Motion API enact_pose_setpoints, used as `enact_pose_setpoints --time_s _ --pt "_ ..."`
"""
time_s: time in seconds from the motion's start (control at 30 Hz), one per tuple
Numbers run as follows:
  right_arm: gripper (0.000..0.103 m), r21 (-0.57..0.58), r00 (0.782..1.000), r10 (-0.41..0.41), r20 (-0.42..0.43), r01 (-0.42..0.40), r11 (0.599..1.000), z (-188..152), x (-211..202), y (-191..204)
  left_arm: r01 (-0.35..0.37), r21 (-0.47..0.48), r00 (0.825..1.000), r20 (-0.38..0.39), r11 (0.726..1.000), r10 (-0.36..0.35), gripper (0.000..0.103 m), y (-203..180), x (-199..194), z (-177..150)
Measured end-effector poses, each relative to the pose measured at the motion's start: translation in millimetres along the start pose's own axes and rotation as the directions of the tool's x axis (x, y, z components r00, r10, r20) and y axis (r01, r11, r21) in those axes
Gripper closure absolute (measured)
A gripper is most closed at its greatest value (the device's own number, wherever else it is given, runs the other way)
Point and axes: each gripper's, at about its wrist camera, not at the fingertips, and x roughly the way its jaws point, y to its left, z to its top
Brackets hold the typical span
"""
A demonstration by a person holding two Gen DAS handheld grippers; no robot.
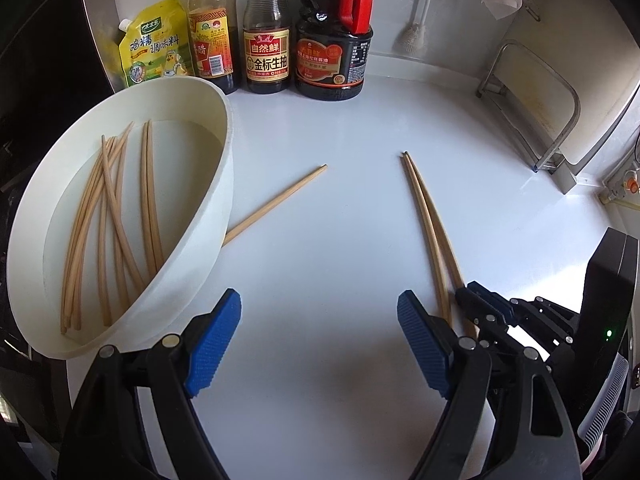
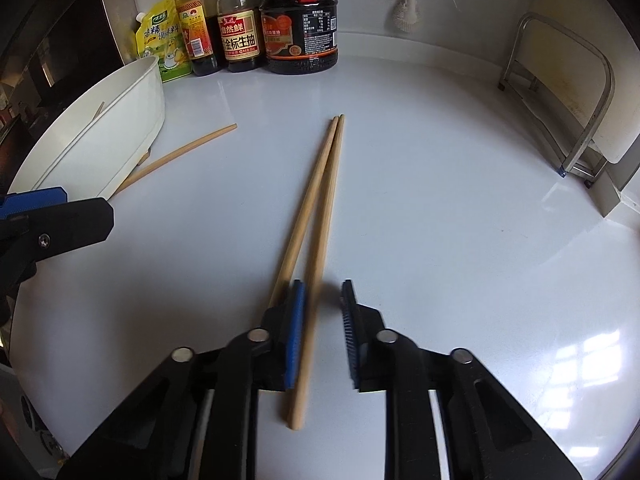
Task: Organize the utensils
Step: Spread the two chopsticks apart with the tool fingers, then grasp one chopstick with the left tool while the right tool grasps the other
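Two wooden chopsticks [image 2: 320, 200] lie side by side on the white counter [image 2: 440, 240], tips pointing away. My right gripper [image 2: 322, 286] is at their thick ends. One chopstick runs between its blurred blue pads, against the left pad [image 2: 295, 320], and the other passes outside that finger. In the left wrist view the right gripper [image 1: 478, 296] looks closed at the pair [image 1: 424, 216]. My left gripper [image 1: 320, 300] hangs open over bare counter with nothing in it. A white tub [image 1: 228, 168] at the left holds several chopsticks [image 1: 116, 216]. A single chopstick [image 1: 280, 200] lies partly under the tub.
Sauce bottles [image 1: 266, 40] and a yellow seasoning pouch [image 1: 156, 44] line the back wall. A metal rack with a cutting board [image 1: 536, 108] stands at the right. A white brush [image 1: 412, 36] hangs at the back. A dark appliance [image 1: 36, 60] borders the left.
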Motion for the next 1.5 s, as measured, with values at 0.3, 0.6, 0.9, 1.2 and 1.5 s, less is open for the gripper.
enact_pose_setpoints --time_s 0.3,0.6,0.9,1.2,1.5 --pt "0.096 0.059 1.000 -0.006 0.013 0.006 0.998 -5.7 -5.1 -29.5 0.027 0.015 1.000 -0.015 1.000 -0.027 0.024 -31.4 12.0 -2.7" --pt "0.096 0.106 0.999 -0.046 0.018 0.044 0.993 -16.8 -12.3 -65.4 0.015 0.043 0.999 -0.030 0.999 -0.014 0.024 -66.9 46.5 -0.1" --pt "0.093 0.135 0.998 -0.058 0.027 0.053 0.989 -21.4 -16.4 -84.7 -0.018 0.063 0.999 -0.034 0.998 0.020 0.024 -78.8 64.1 4.0" --pt "0.088 0.065 0.992 -0.120 0.030 0.118 0.991 -17.0 -8.1 -77.6 -0.065 0.069 0.997 -0.035 0.996 0.067 0.023 -81.8 75.8 -0.2" --pt "0.097 0.068 0.996 -0.085 0.015 0.084 0.994 -12.7 -7.0 -80.8 -0.030 0.097 0.999 -0.013 0.995 0.032 0.080 -91.8 72.0 4.8"
